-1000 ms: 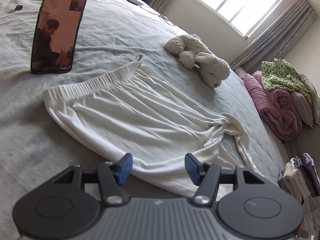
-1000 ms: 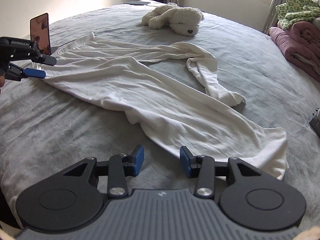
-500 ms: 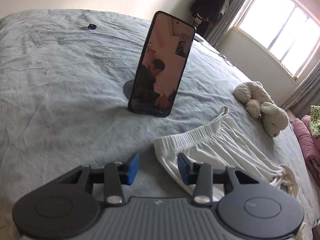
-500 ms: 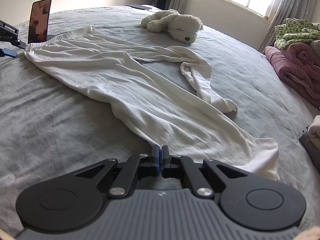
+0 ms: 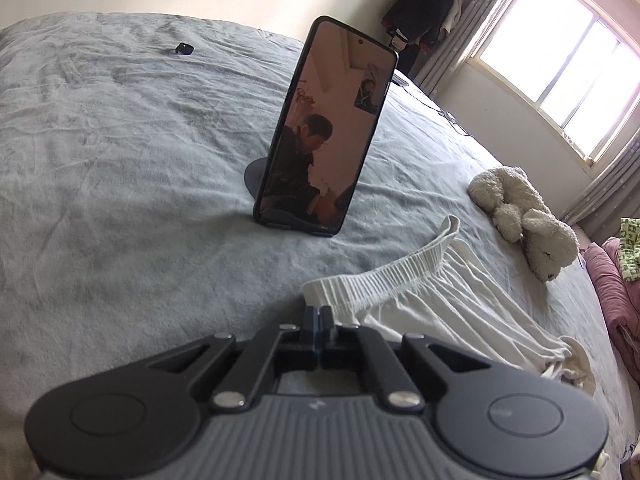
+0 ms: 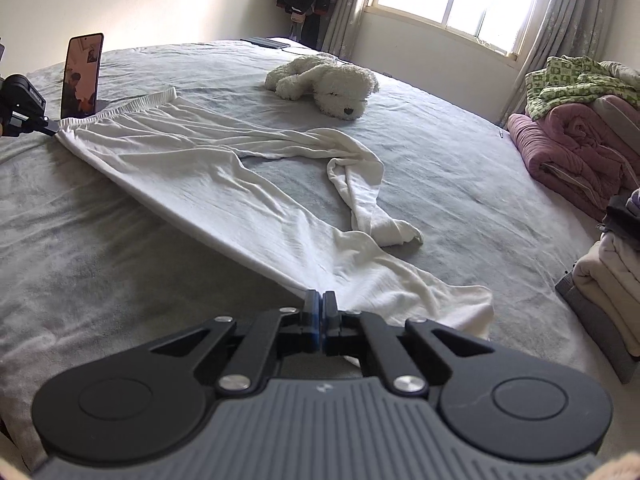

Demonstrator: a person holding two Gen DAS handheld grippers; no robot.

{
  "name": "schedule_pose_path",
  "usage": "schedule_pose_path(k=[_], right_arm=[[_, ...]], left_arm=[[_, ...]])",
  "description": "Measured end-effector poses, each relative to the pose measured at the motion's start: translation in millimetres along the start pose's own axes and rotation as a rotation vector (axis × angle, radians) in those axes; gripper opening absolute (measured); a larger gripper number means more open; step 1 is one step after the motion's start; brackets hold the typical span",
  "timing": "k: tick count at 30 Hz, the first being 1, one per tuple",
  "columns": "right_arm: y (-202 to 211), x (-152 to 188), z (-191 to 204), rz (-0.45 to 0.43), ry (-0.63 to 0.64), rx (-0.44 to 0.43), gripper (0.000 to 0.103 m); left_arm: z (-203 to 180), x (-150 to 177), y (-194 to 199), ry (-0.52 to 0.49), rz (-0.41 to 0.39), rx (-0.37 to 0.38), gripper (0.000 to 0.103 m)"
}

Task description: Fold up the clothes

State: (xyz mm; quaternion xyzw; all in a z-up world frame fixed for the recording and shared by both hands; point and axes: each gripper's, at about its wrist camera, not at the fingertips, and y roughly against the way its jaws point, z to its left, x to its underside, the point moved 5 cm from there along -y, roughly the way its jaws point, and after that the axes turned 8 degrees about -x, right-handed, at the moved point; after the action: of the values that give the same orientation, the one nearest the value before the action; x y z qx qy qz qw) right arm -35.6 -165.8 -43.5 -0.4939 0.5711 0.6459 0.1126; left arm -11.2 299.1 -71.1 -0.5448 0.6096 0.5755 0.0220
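My left gripper (image 5: pixel 320 316) and right gripper (image 6: pixel 320 312) pinch the soft, floppy white pants (image 6: pixel 224 184), low in each frame.

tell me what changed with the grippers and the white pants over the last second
Both grippers went from open to shut. The right gripper clamped the near edge of the white pants; the left gripper swung to the waistband corner and clamped it. That edge now runs taut. Phone and stuffed dog stayed put.
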Motion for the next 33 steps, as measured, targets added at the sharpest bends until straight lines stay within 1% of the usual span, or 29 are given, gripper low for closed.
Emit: schedule_pose_path(k=[4,10,15,18,22,26,27,28,29,30,31,32,33], right_arm=[[13,-1,-3,-0.019,0.0,-0.005,0.0],[29,5,2,-0.015,0.044,-0.042,0.0],[36,11,17,0.027,0.124,-0.103,0.0],[38,16,24,0.058,0.159,-0.129,0.0],[40,21,26,0.081,0.155,-0.171,0.0],[28,31,27,0.143,0.166,-0.154,0.0],[26,33,27,0.158,0.164,-0.151,0.0],[24,35,27,0.173,0.163,-0.149,0.0],[23,36,27,0.182,0.162,-0.147,0.0],[22,36,27,0.184,0.162,-0.145,0.001],[22,35,28,0.181,0.164,-0.146,0.008],[23,32,30,0.171,0.169,-0.153,0.013],[24,29,32,0.158,0.173,-0.16,0.014]], left_arm=[[-2,-4,20,-0.019,-0.025,0.018,0.0],[6,-1,27,-0.05,0.041,-0.003,0.0],[12,1,28,-0.088,0.038,-0.048,0.0],[18,-4,35,-0.127,-0.01,-0.101,0.0],[22,-6,36,-0.147,0.007,-0.081,0.0],[19,2,29,-0.114,0.071,-0.026,0.001],[16,4,27,-0.112,0.087,-0.012,0.003],[14,7,25,-0.115,0.102,0.002,0.007],[12,9,23,-0.117,0.114,0.009,0.01],[10,11,20,-0.114,0.121,0.011,0.015],[10,12,18,-0.106,0.124,0.012,0.02],[10,13,15,-0.095,0.126,0.013,0.022],[10,14,13,-0.084,0.13,0.014,0.022]])
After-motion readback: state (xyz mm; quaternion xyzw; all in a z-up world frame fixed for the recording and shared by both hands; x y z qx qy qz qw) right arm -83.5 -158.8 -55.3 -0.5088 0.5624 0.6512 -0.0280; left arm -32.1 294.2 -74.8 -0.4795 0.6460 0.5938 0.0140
